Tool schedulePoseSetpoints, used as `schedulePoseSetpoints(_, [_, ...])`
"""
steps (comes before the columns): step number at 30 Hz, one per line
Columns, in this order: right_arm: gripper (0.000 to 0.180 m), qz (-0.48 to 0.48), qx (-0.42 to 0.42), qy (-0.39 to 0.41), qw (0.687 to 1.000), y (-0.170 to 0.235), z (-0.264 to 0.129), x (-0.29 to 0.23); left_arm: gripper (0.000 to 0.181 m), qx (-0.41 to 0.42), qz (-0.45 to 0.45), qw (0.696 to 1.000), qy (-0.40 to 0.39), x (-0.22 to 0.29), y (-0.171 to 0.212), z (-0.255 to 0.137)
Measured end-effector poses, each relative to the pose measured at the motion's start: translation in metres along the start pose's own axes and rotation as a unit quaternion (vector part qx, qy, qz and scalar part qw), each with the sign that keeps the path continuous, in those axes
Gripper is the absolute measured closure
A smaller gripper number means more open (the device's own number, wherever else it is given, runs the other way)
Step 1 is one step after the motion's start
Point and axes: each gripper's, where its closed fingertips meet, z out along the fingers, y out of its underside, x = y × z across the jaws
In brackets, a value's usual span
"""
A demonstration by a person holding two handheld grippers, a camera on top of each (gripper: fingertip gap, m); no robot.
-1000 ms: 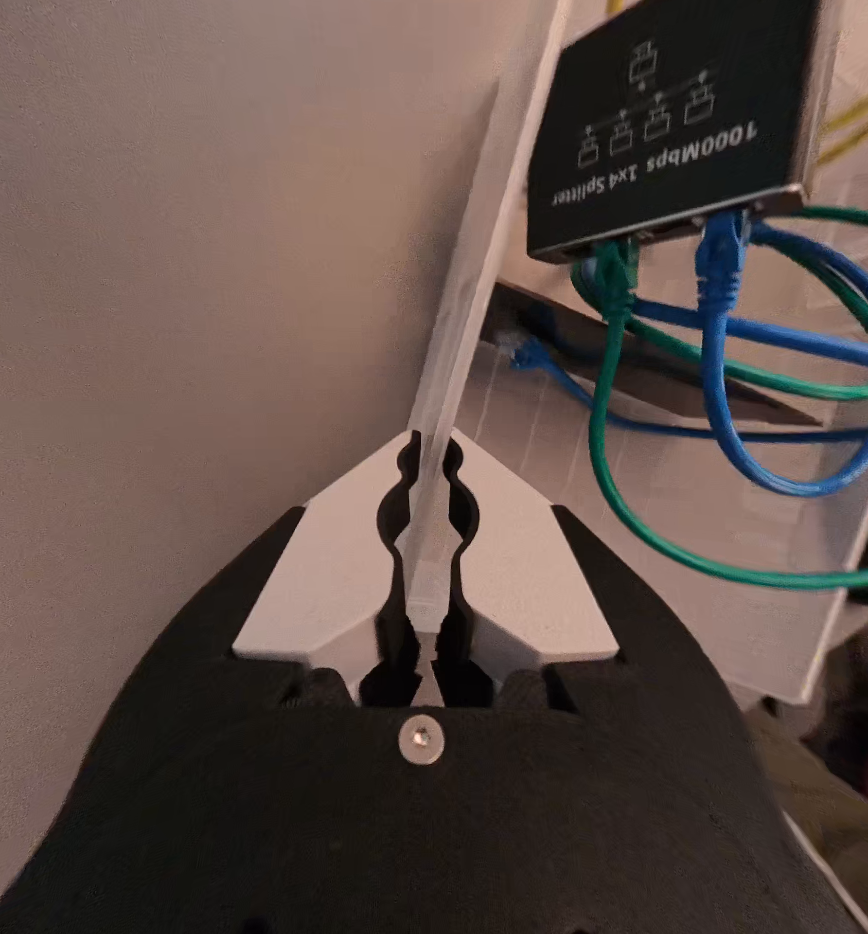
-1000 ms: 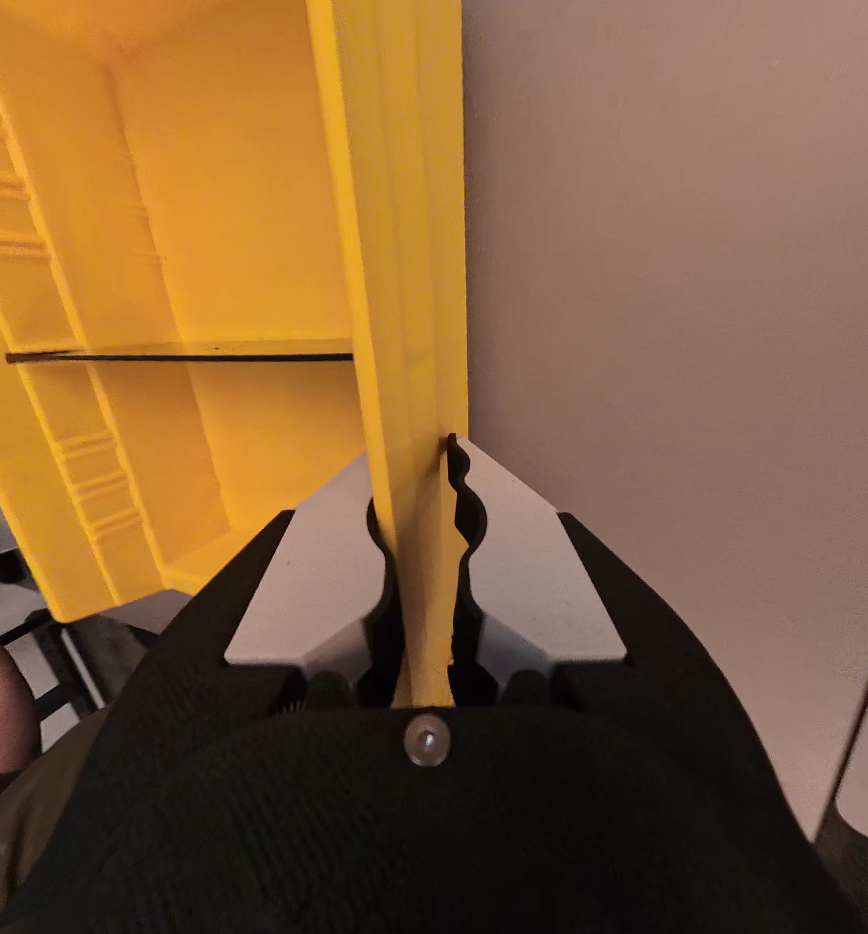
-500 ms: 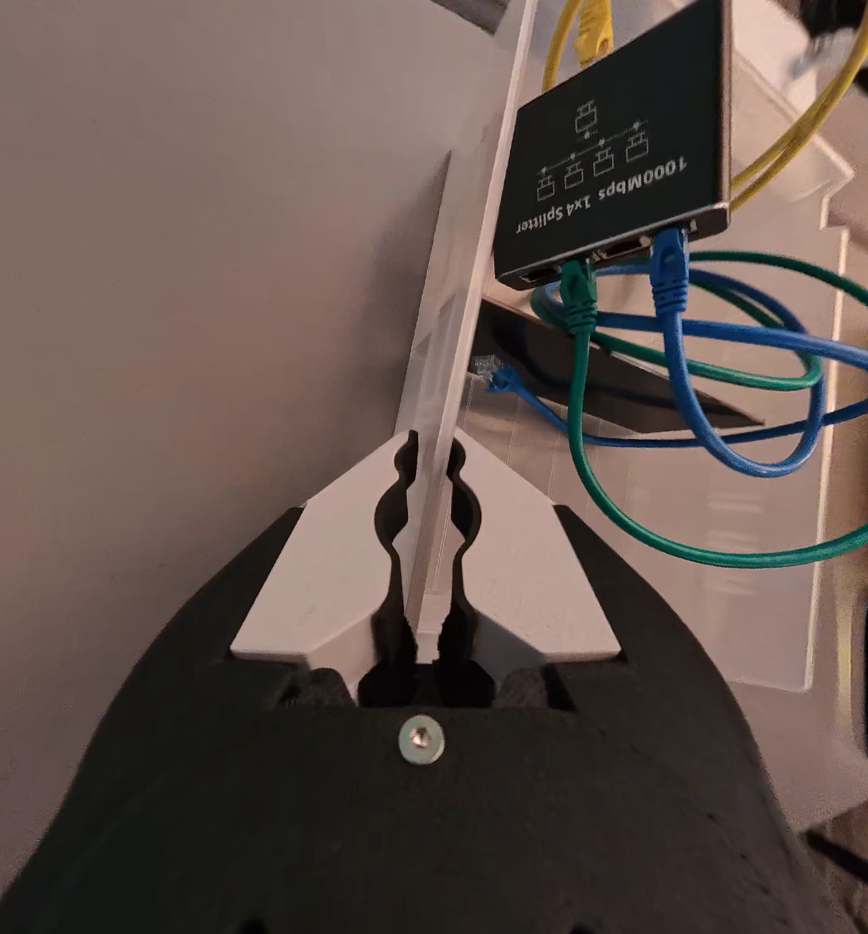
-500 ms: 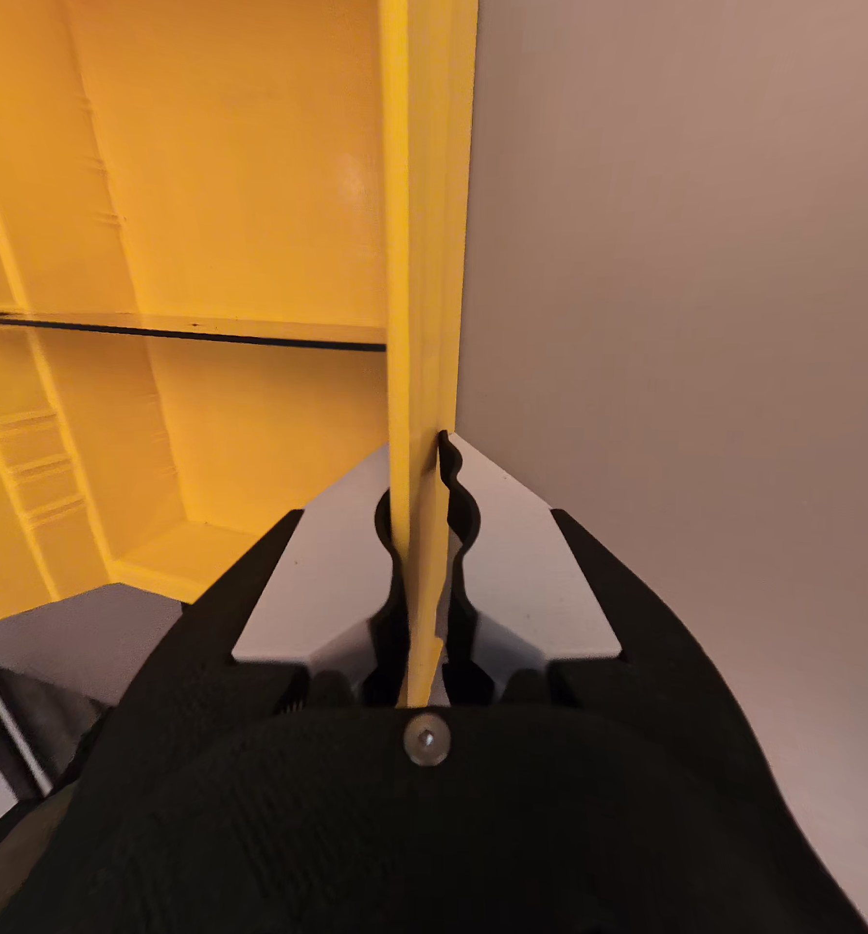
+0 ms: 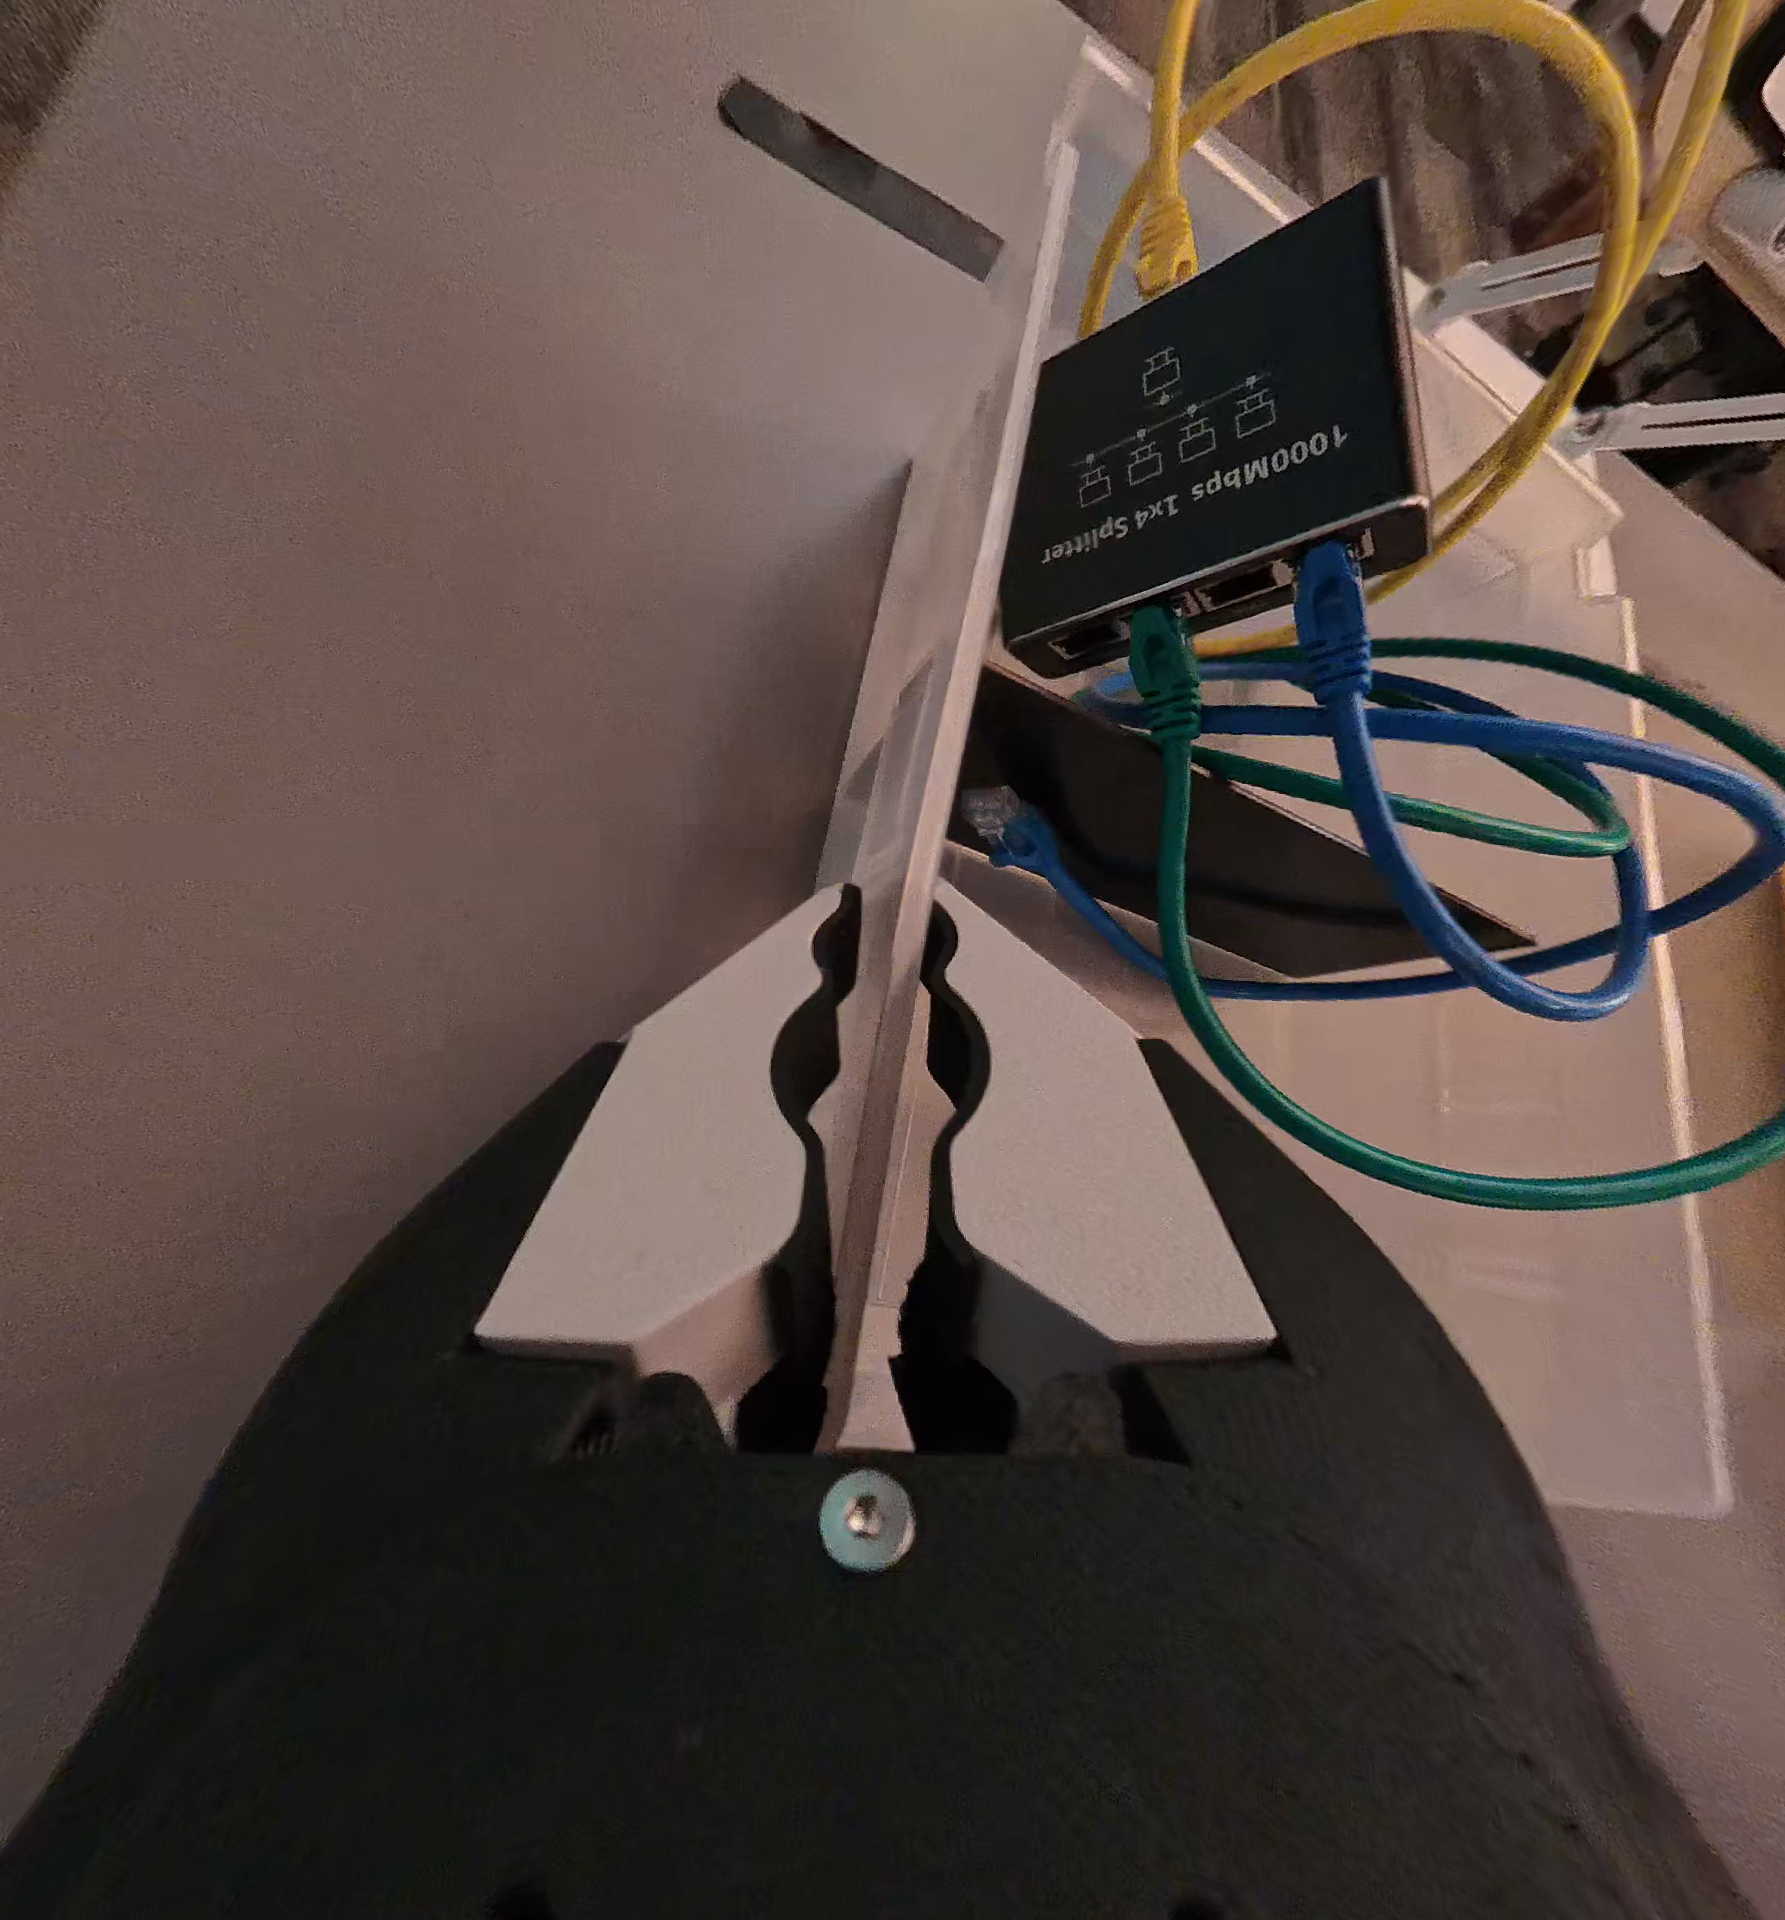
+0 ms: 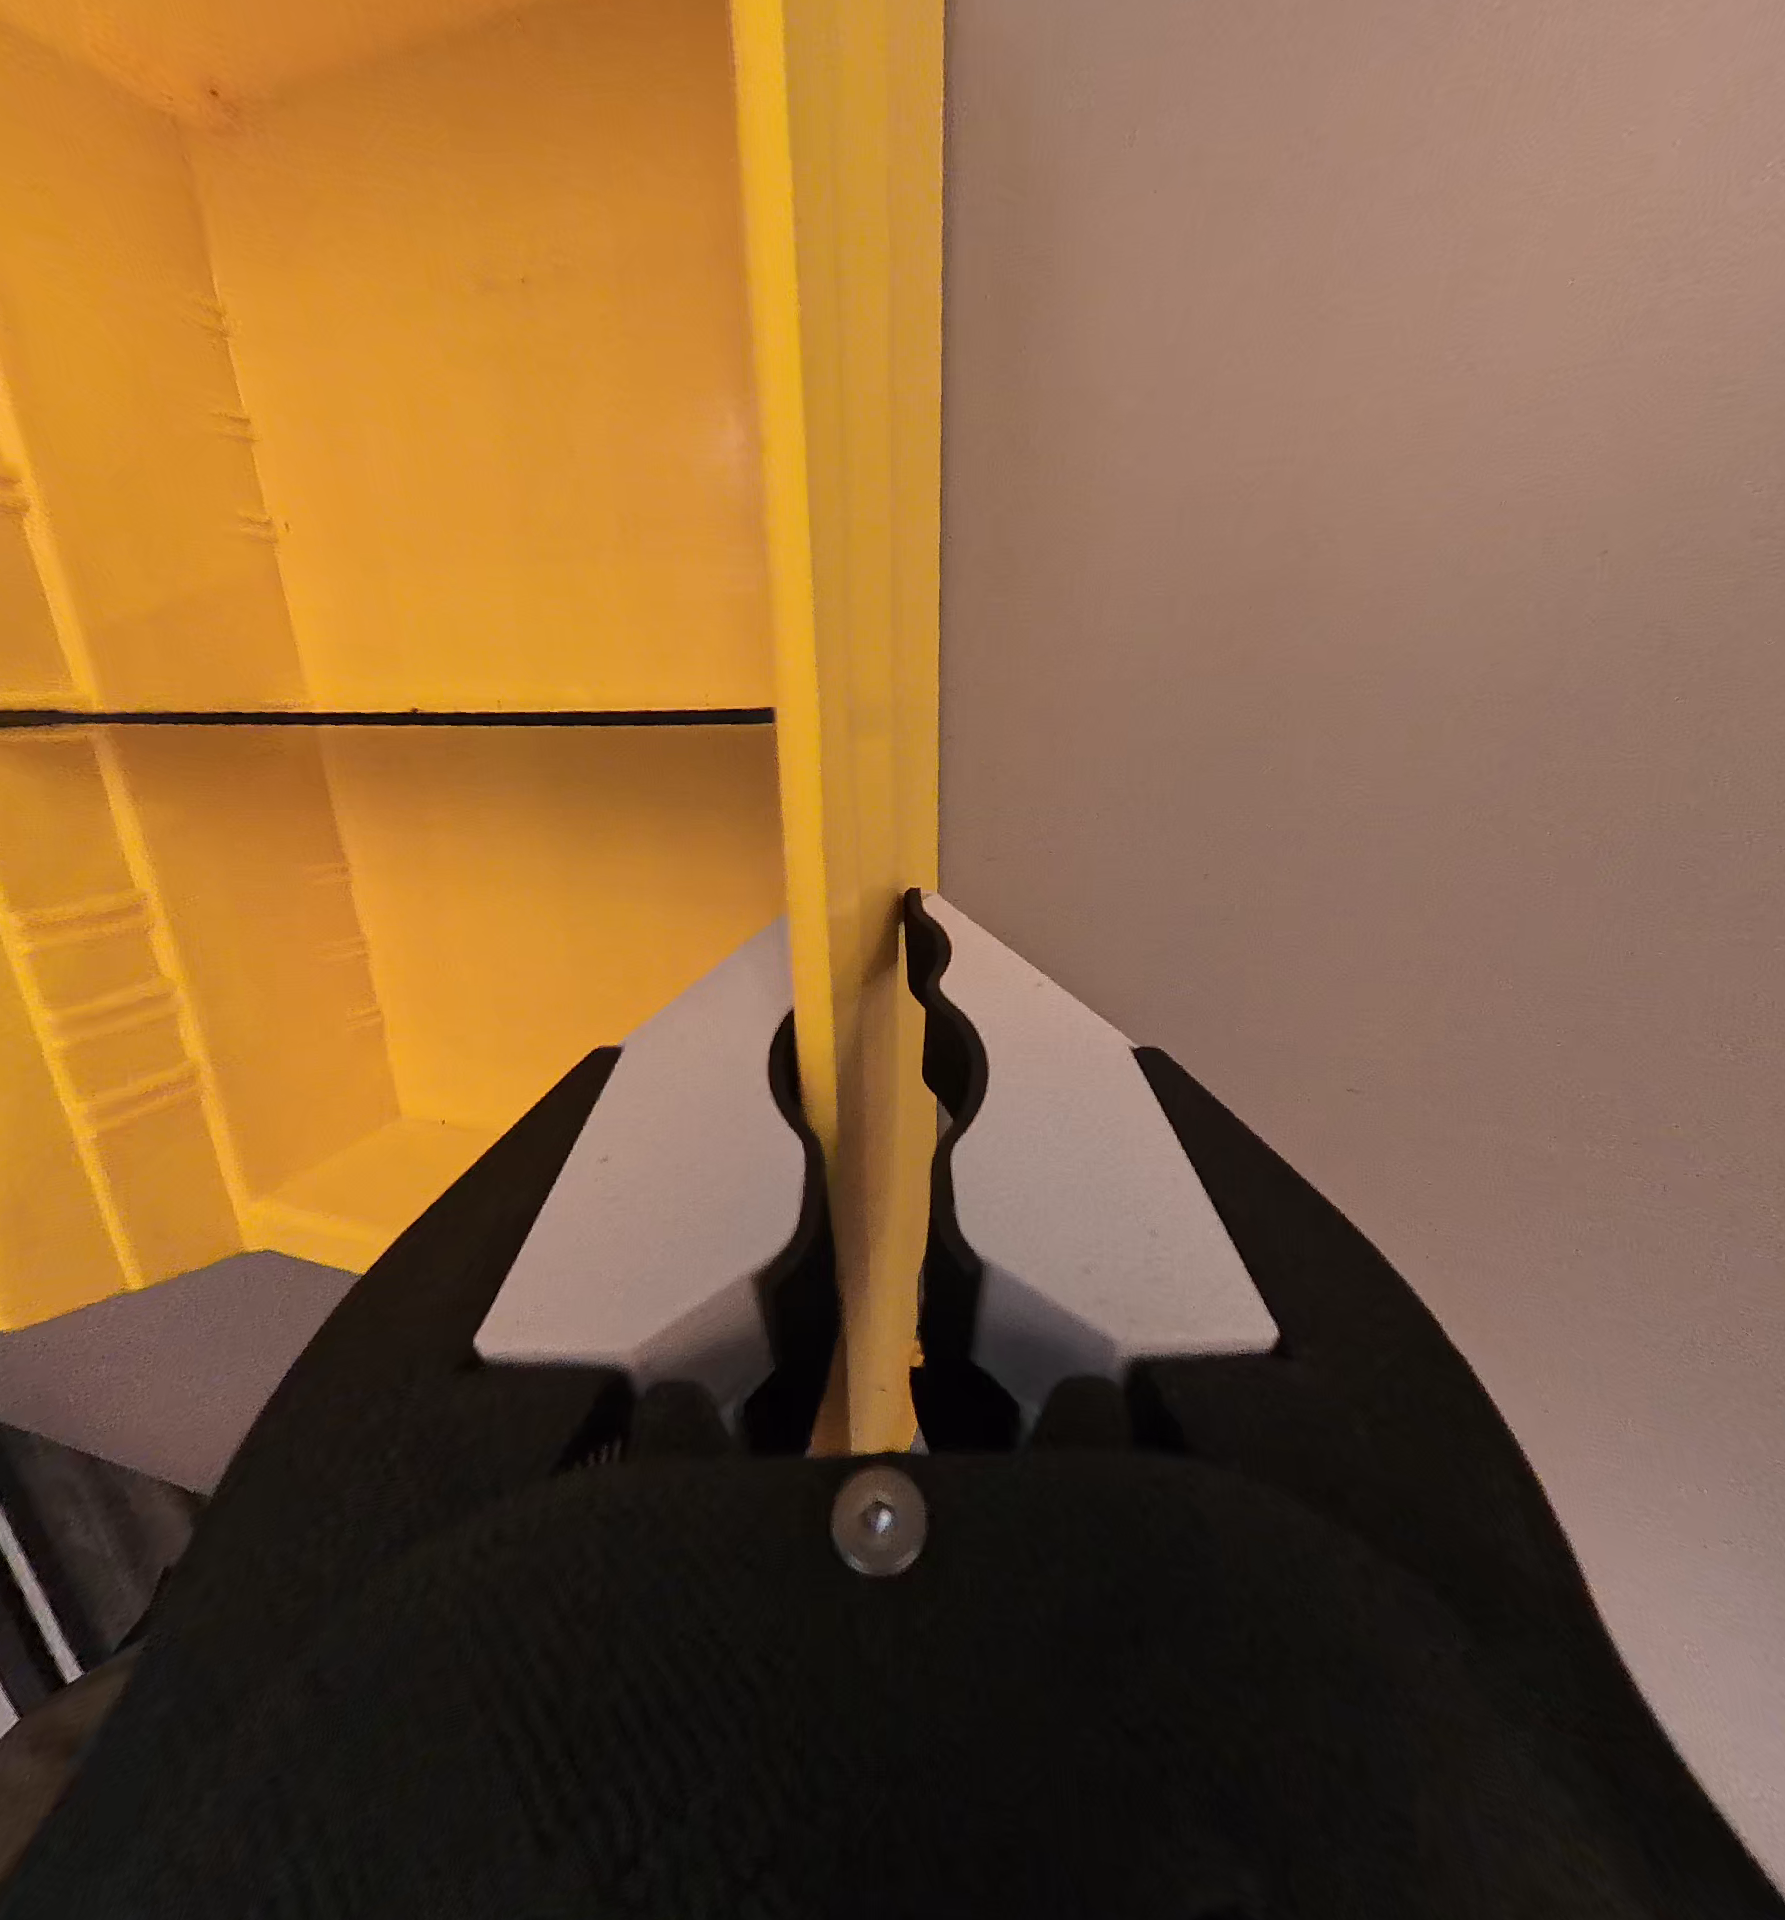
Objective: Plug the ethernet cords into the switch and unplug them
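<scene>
Receding since the earlier frame, black switch [image 5: 1220, 426] sits in clear tray [image 5: 1553, 1299]; green cord [image 5: 1164, 665] and blue cord [image 5: 1335, 623] plugged in. Left gripper [image 5: 883, 1039] clamps tray's wall; right gripper [image 6: 867, 1049] clamps yellow bin [image 6: 857, 520] wall.

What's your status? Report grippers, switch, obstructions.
Left gripper shut on clear bin wall; right gripper shut on yellow bin wall. Switch in clear bin, green cord and blue cord plugged in. No obstruction seen.

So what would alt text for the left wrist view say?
Tongs clamp the rim of a clear plastic bin holding a black switch. Green and blue cords are plugged in, a yellow cord behind.
</scene>
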Motion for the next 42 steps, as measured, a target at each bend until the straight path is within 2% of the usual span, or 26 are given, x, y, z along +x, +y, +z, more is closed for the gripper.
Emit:
schedulePoseSetpoints(4, [0.174,-0.004,0.006,0.014,1.0,-0.004,0.0,0.004,0.173,0.024,0.0,1.0,-0.014,-0.006,-0.005,0.0])
schedulePoseSetpoints(12, [0.174,-0.01,0.013,0.014,1.0,-0.012,0.001,0.007,0.168,0.039,-0.021,0.999,0.024,-0.009,-0.009,0.0])
schedulePoseSetpoints(16, [0.167,-0.002,0.023,0.003,1.0,-0.014,-0.002,0.005,0.171,0.069,0.019,0.997,-0.003,-0.005,-0.014,-0.013])
schedulePoseSetpoints(20, [0.152,-0.018,0.087,0.01,0.996,-0.031,-0.025,0.005,0.147,0.195,0.09,0.977,-0.001,0.031,-0.059,-0.058])
schedulePoseSetpoints(22, [0.148,-0.034,0.121,0.028,0.992,-0.038,-0.04,0.004,0.122,0.202,0.12,0.972,0.006,0.055,-0.075,-0.06])
schedulePoseSetpoints(23, [0.143,-0.043,0.135,0.037,0.989,-0.041,-0.047,0.003,0.106,0.193,0.132,0.972,0.007,0.065,-0.081,-0.054])
schedulePoseSetpoints(24, [0.139,-0.051,0.147,0.045,0.987,-0.042,-0.053,0.001,0.097,0.18,0.137,0.974,0.007,0.073,-0.088,-0.044])
schedulePoseSetpoints(27, [0.133,-0.081,0.177,0.056,0.979,-0.038,-0.065,-0.009,0.096,0.1,0.146,0.984,0.009,0.092,-0.097,-0.004])
schedulePoseSetpoints(28, [0.133,-0.09,0.186,0.054,0.977,-0.035,-0.067,-0.014,0.103,0.062,0.153,0.986,0.0,0.097,-0.097,0.01])
schedulePoseSetpoints(29, [0.133,-0.1,0.195,0.05,0.974,-0.031,-0.069,-0.02,0.11,0.017,0.166,0.986,-0.021,0.099,-0.095,0.024])
schedulePoseSetpoints(30, [0.134,-0.112,0.206,0.048,0.971,-0.027,-0.071,-0.024,0.107,-0.029,0.185,0.981,-0.057,0.096,-0.092,0.037])
schedulePoseSetpoints(32, [0.134,-0.129,0.228,0.049,0.964,-0.02,-0.075,-0.032,0.103,-0.107,0.231,0.954,-0.159,0.078,-0.092,0.054])
schedulePoseSetpoints(34, [0.134,-0.139,0.249,0.029,0.958,-0.012,-0.079,-0.045,0.104,-0.161,0.265,0.923,-0.228,0.068,-0.092,0.063])
schedulePoseSetpoints(35, [0.134,-0.144,0.256,0.021,0.956,-0.005,-0.082,-0.052,0.106,-0.185,0.276,0.91,-0.247,0.066,-0.09,0.068])
schedulePoseSetpoints(37, [0.134,-0.157,0.268,0.024,0.95,0.009,-0.087,-0.057,0.127,-0.232,0.301,0.877,-0.293,0.056,-0.084,0.071])
schedulePoseSetpoints(39, [0.134,-0.166,0.282,0.035,0.944,0.023,-0.091,-0.055,0.129,-0.301,0.314,0.836,-0.335,0.043,-0.069,0.07])
schedulePoseSetpoints(42, [0.134,-0.16,0.295,0.049,0.941,0.036,-0.088,-0.045,0.135,-0.346,0.327,0.803,-0.359,0.04,-0.061,0.071])
